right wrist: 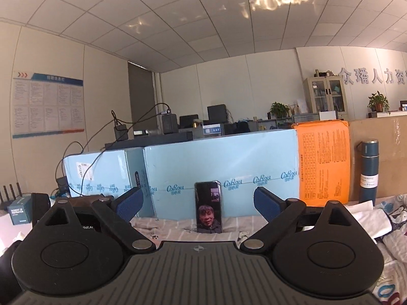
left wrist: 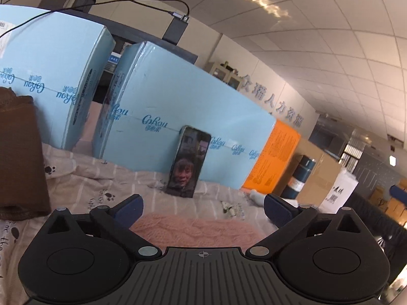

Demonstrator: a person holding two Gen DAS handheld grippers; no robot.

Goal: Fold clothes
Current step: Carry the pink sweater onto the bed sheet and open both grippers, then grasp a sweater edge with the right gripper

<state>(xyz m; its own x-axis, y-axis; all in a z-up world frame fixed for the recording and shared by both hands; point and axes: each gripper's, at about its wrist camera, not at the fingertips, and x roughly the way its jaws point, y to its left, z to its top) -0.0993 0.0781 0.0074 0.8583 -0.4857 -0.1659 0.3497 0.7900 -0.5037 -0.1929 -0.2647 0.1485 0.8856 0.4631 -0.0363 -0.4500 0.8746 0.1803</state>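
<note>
Paw-print bedsheet (left wrist: pixel 84 178) only in the left view bore a fluffy pink sweater (left wrist: pixel 198 228) under the left gripper (left wrist: pixel 203 209); the right gripper (right wrist: pixel 198 203) also gaped empty.

A phone (right wrist: pixel 207 207) stands on the bedsheet (right wrist: pixel 173 231) against the boxes (right wrist: pixel 229 157).

Phone (right wrist: pixel 207 207) upright on the striped bedsheet (right wrist: pixel 173 231), leaning against a light-blue box (right wrist: pixel 229 157). A second blue box (left wrist: pixel 51 76) stands to its left; an orange box (right wrist: pixel 323 160) and a brown carton (right wrist: pixel 381 137) stand to its right. Dark teal flask (right wrist: pixel 368 171) upright before the carton. Router (right wrist: pixel 10 194) at far left.
</note>
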